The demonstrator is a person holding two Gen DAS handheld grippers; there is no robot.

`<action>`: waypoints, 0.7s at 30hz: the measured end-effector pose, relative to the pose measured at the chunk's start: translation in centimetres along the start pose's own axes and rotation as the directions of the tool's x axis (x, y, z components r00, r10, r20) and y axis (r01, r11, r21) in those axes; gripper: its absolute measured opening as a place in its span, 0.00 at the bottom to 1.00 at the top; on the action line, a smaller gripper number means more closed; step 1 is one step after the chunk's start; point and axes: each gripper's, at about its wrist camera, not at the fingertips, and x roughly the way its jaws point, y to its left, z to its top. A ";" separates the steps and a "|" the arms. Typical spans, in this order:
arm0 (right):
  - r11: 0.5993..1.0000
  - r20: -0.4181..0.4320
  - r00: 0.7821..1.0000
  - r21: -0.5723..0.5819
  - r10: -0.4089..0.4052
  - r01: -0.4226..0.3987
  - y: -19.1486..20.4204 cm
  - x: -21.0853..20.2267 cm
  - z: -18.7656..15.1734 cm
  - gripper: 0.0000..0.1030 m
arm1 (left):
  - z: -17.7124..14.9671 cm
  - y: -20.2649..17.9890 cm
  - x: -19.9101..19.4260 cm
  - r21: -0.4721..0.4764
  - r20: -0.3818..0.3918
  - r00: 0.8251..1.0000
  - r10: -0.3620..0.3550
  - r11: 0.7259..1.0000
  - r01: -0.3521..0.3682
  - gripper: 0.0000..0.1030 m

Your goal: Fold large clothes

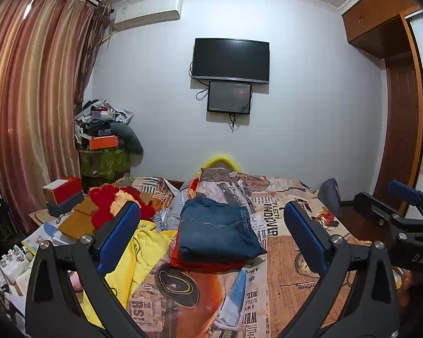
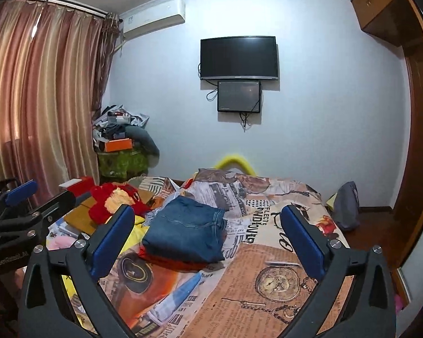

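The folded jeans (image 1: 220, 229) lie on a folded red garment (image 1: 206, 264) near the middle of the bed (image 1: 293, 267), long axis running toward the bed's far edge. A loose yellow garment (image 1: 138, 253) sprawls along the left edge, probably the next piece to fold (a guess). The left tool (image 1: 211, 233) and right tool (image 2: 208, 232) hover above the near edge, both spread wide and empty; the yellow cloth lies nearer the left one.
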 end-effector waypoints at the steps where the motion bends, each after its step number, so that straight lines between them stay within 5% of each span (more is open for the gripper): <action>1: 1.000 -0.001 1.000 0.002 0.002 -0.002 0.0 0.0 0.0 1.00 | -0.1 0.0 -0.1 0.002 -0.001 1.000 0.002 1.000 -0.002 0.99; 21: 1.000 -0.024 1.000 0.023 0.014 -0.014 -0.5 0.1 -0.2 1.00 | -0.3 0.1 0.3 0.000 -0.022 1.000 0.009 1.000 -0.009 0.99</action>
